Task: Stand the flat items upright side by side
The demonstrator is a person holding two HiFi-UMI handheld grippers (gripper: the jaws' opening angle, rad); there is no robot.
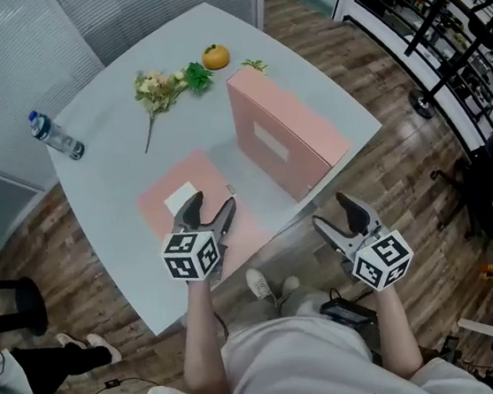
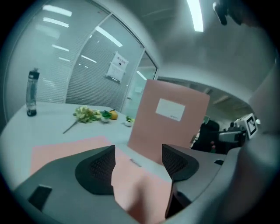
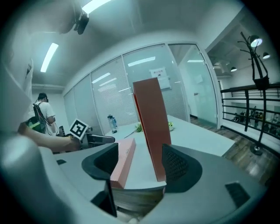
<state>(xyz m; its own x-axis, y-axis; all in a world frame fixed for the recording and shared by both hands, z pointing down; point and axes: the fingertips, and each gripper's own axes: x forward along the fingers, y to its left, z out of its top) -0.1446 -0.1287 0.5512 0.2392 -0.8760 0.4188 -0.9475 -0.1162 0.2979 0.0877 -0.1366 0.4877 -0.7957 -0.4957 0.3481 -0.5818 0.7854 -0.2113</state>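
Left gripper (image 1: pixel 210 208): jaws spread, held low over the near end of the flat box (image 1: pixel 199 175). In its own view we see pink board between the jaws but cannot tell whether either jaw touches it. Nothing is pinched.

Right gripper (image 1: pixel 330 211): jaws spread, empty, held off the near edge of the table (image 1: pixel 121 189), facing the narrow end of the upright box (image 1: pixel 288 137).

Flat box: pink, white label up, lying on the table just left of the upright box and apart from it.

Upright box: same pink, standing on a long edge, label facing the flat one. We judge one of the two stood, one to go.

Other stock, far end: bottle (image 1: pixel 56 136), flowers (image 1: pixel 157 88), orange (image 1: pixel 216 57), all well apart from the work.

Risks, as we judge them:
- A hold on one thin edge only could let the box slip or flop back as it tips up.
- The flat box lies close to the table's near edge, so a nudge while we seek a hold could slide it off.
- Swinging it up beside its neighbour could knock the upright box, which stands on a narrow base, and topple it.
- The right gripper is off the table, so nothing steadies either box.
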